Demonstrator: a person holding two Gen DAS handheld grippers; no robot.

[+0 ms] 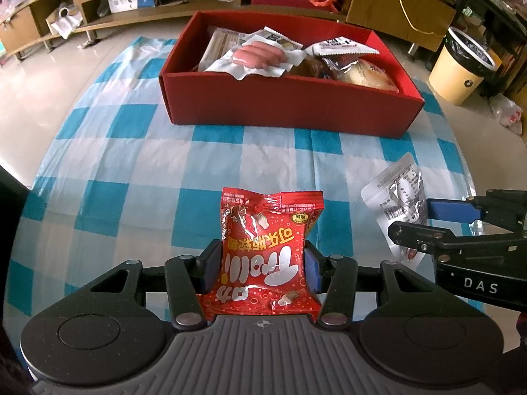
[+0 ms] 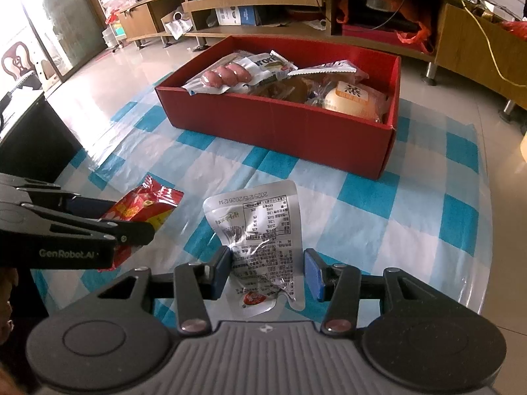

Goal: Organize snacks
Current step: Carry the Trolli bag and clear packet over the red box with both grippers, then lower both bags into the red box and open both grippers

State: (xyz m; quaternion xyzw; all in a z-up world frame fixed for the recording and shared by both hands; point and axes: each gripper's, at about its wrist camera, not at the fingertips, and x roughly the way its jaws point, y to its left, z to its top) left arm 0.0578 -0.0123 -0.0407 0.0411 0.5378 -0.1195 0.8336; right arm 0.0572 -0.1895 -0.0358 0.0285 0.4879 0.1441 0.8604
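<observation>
A red snack packet [image 1: 263, 230] with white lettering stands between the blue pads of my left gripper [image 1: 262, 265], which is shut on it just above the checked cloth. A silver foil pouch [image 2: 257, 217] with printed text lies on the cloth, its near end pinched by my right gripper [image 2: 267, 271]. The two grippers sit side by side: the right gripper [image 1: 411, 220] shows at the right edge of the left wrist view, and the left gripper [image 2: 131, 219] with the red packet [image 2: 145, 207] at the left of the right wrist view. Beyond them stands an open red box [image 1: 290, 105] holding several wrapped snacks.
A blue and white checked cloth [image 1: 131, 171] covers the floor under everything. A cream waste bin [image 1: 461, 65] stands to the right of the red box [image 2: 296, 131]. Low wooden shelves [image 2: 263, 3] run along the back. A black object [image 2: 33, 138] stands at the left.
</observation>
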